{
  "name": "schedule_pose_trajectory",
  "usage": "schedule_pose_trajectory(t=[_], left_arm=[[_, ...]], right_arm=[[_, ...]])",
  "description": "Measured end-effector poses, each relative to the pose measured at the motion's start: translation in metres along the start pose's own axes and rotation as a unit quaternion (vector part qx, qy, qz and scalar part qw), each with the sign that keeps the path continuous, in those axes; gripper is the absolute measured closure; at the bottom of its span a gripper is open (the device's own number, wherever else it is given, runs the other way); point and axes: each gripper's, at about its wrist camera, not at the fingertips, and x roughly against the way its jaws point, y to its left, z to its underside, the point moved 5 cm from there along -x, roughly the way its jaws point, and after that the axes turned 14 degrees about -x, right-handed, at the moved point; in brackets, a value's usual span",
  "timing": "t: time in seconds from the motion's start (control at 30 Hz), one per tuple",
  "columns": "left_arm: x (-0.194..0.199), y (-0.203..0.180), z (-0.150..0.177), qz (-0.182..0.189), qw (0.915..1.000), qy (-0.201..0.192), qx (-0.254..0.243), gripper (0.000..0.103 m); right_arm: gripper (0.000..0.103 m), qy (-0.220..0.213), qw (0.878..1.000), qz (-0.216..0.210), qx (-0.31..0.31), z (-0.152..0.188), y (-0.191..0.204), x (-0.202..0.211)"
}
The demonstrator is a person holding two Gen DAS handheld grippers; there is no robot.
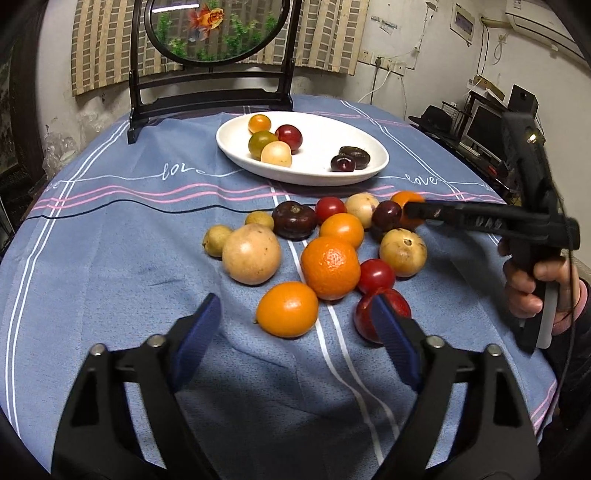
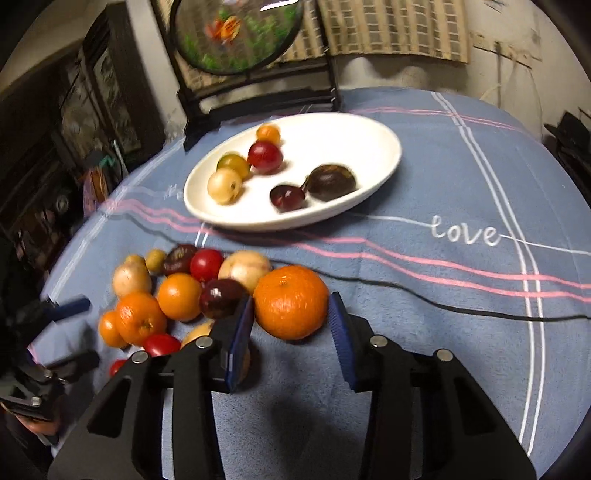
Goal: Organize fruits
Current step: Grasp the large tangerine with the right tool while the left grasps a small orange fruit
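Worktop covered by a blue cloth with pink and white stripes (image 1: 110, 258), the word "love" stitched on it in white.

White oval ceramic plate (image 1: 325, 173) at the far side. On it: a small orange-yellow tomato (image 1: 259, 123), a green-yellow tomato (image 1: 263, 143), a red plum (image 1: 289, 137) and a pale cream round fruit (image 1: 276, 154) clustered to the left; two dark purple fruits (image 1: 349, 158) apart on the right.

Loose pile of fruit on the cloth near the plate: large orange mandarin (image 1: 330, 267), a smaller smooth orange fruit (image 1: 287, 309), a tan round fruit (image 1: 251, 254), a dark brown-purple mangosteen-like fruit (image 1: 294, 220), red cherry tomatoes, small yellow-green fruits.

Left gripper (image 1: 295, 314): blue-padded jaws wide apart, low over the cloth. The smooth orange fruit lies between them, untouched. The right-hand pad overlaps a red round fruit (image 1: 384, 314); contact uncertain.

Right gripper (image 2: 291, 306): jaws flank a bright orange mandarin (image 2: 291, 302) at the pile's right edge. Pads close to both its sides; whether they press on it, cannot tell. A hand (image 1: 532, 291) holds this gripper's handle.

Black framed round goldfish picture on a stand (image 1: 214, 29) behind the plate.
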Motion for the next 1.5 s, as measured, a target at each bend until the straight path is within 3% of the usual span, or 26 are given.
schedule_pose_trajectory(t=[0.07,0.17,0.3,0.63,0.73,1.17,1.37,1.5], left_arm=[[-0.003,0.001,0.001,0.006,1.0,0.006,0.005,0.038],[-0.009,0.004,0.003,0.015,0.9996,0.019,0.015,0.045],[-0.013,0.005,0.005,0.019,0.9991,0.031,0.022,0.046],[-0.015,0.008,0.006,0.016,0.9988,0.036,0.03,0.046],[-0.015,0.008,0.006,0.016,0.9988,0.036,0.029,0.046],[-0.026,0.006,0.008,0.023,0.9973,0.061,0.032,0.046],[-0.029,0.003,0.007,0.015,0.9974,0.066,0.026,0.046],[-0.029,0.006,0.008,0.012,0.9972,0.066,0.033,0.052]], right_arm=[[0.061,-0.013,1.0,-0.005,-0.013,-0.005,-0.004,0.008],[0.064,-0.027,0.999,-0.017,-0.024,-0.008,-0.004,0.016],[0.064,-0.029,0.999,-0.017,-0.015,-0.009,0.0,0.02],[0.063,0.023,1.0,-0.003,0.005,0.001,0.002,-0.012],[0.062,0.008,0.999,0.02,0.03,-0.002,0.007,-0.017],[0.057,-0.002,0.997,0.042,0.062,-0.014,0.016,-0.032],[0.057,0.016,0.995,0.084,0.054,-0.016,0.002,-0.053],[0.062,0.019,0.998,0.06,0.02,-0.018,-0.004,-0.046]])
